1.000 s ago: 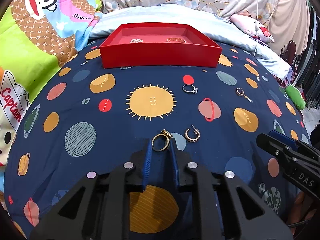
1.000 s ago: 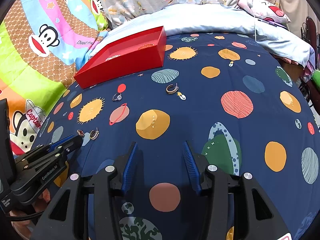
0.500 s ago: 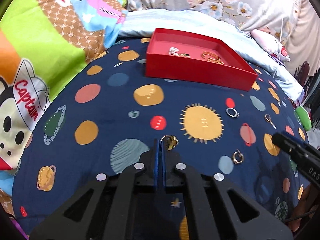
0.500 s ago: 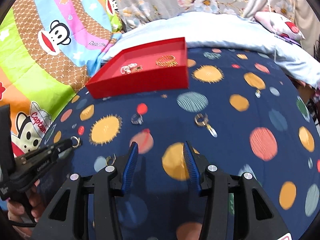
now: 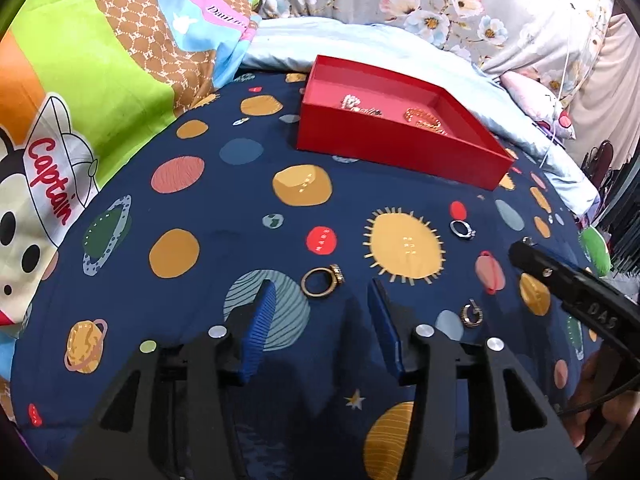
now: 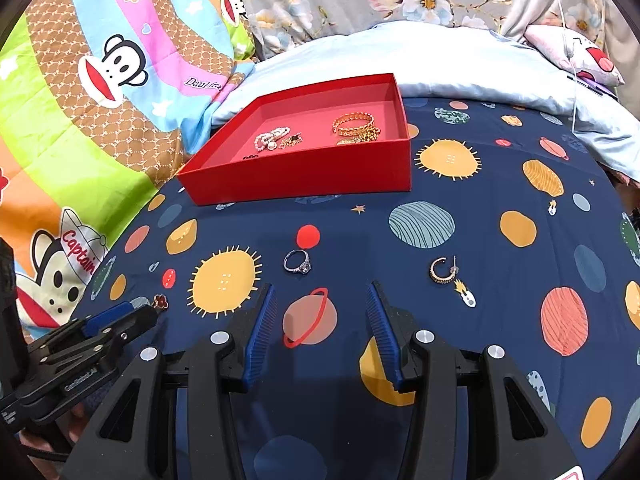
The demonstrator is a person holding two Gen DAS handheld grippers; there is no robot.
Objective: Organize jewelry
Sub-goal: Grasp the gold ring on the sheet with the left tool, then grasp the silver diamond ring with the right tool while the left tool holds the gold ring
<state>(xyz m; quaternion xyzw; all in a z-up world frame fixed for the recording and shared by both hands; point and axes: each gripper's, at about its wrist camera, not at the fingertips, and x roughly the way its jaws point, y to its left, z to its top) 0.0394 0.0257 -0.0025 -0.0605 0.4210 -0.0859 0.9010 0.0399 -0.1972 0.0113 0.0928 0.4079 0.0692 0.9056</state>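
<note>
A gold ring (image 5: 322,282) lies flat on the navy planet-print sheet. My left gripper (image 5: 322,284) stands over it with its jaws opening, and neither blue pad touches the ring. A red box (image 5: 396,152) sits further back, holding a pearl piece (image 6: 272,138) and a gold bracelet (image 6: 354,122). My right gripper (image 6: 320,287) is open with nothing between its fingers. A silver stone ring (image 6: 298,262) lies just ahead of it, and a hoop earring (image 6: 442,270) sits to the right. A second hoop earring (image 5: 472,314) lies right of my left gripper.
A cartoon-monkey quilt (image 6: 80,120) rises on the left, and a pale blue blanket (image 6: 440,60) lies behind the red box (image 6: 304,180). The bed falls away at the right edge. In the left wrist view the right gripper (image 5: 560,280) reaches in from the right.
The left gripper closed on the gold ring and carried it left. Its jaws have since parted, and the ring rests on the sheet. The right gripper moved closer to the silver ring.
</note>
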